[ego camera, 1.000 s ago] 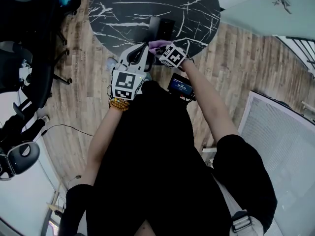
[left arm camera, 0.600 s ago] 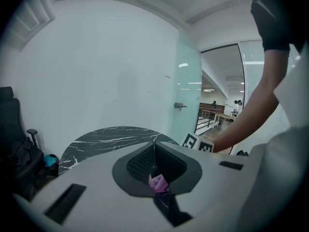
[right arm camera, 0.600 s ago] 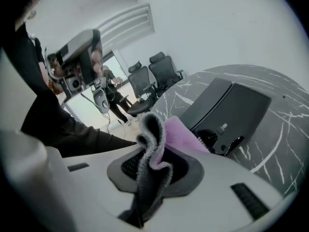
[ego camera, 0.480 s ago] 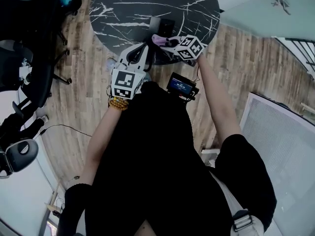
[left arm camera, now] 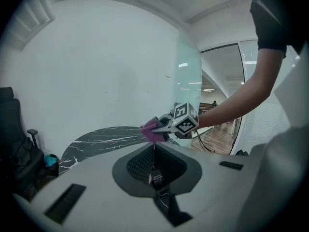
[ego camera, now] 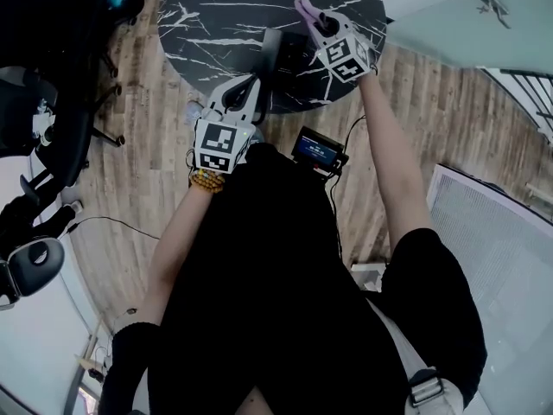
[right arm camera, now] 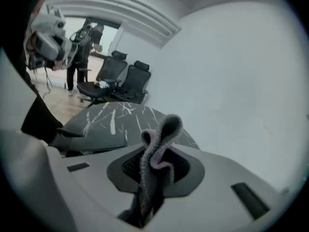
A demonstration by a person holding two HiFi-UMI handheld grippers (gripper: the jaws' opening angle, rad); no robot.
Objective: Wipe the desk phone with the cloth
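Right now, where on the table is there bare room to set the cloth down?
Table is bare left of the phone and along its far rim. Crowded at the near edge: phone, left gripper, and right gripper with the cloth.

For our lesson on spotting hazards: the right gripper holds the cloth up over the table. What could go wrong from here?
1. The cloth is bunched into a narrow fold in the right gripper, so the hard jaw tips might scrape the desk phone.
2. The left gripper is shut, empty and off the phone, so a firm wipe could slide it across the table.
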